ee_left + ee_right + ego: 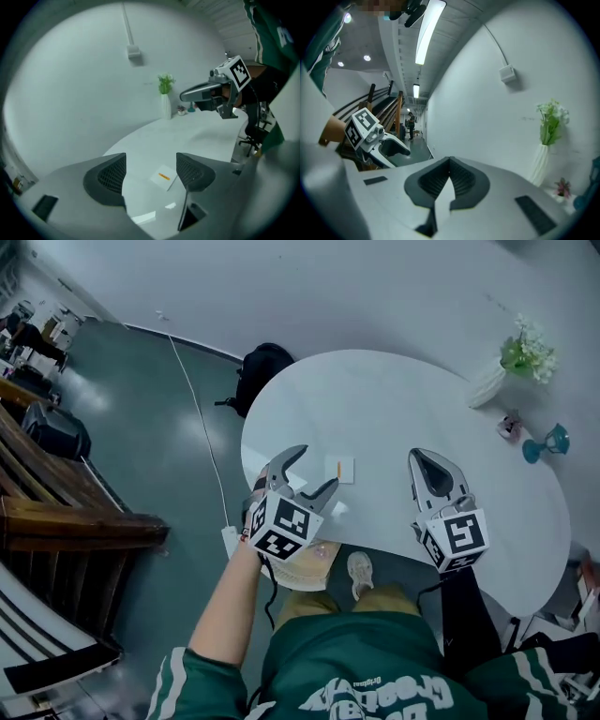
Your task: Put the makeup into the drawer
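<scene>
White desk | I see my left gripper fingers spread near a card | right gripper fingers pressed together, empty

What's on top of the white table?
A white card with an orange mark, a flower vase, a pink thing, a teal thing. Left tongs and right tongs hide table bits.

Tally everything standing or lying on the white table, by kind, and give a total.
Vase with flowers: 1
White card with an orange mark: 1
Small pink item: 1
Teal item: 1
Total: 4
</scene>
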`<state>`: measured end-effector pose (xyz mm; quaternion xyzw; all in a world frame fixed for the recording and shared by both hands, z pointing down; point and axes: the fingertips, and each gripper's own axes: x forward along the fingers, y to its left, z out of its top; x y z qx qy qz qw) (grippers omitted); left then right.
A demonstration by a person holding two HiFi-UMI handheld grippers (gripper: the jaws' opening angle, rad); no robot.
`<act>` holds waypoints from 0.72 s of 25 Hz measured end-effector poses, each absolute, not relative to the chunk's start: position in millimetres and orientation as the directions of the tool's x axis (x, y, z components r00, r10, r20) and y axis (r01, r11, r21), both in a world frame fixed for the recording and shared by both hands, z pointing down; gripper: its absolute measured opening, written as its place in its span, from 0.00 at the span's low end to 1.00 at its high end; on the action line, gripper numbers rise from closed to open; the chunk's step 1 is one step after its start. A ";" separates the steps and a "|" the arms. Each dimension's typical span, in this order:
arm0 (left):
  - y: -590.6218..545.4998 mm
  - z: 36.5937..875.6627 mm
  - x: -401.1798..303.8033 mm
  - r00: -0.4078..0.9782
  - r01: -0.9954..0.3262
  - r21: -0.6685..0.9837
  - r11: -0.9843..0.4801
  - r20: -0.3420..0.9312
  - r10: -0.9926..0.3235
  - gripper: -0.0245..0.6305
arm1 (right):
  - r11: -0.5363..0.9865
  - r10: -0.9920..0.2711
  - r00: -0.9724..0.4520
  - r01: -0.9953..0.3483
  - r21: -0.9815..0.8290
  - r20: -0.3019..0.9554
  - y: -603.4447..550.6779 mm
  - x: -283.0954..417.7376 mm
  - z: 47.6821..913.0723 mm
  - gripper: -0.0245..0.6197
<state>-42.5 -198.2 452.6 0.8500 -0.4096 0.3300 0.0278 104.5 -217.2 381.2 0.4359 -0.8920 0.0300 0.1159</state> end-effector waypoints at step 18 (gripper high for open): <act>-204.8 601.3 10.3 0.396 -0.163 0.052 -0.985 0.918 -0.017 0.66 | 0.532 -0.812 -0.499 -0.846 0.034 0.302 -206.4 156.5 413.8 0.05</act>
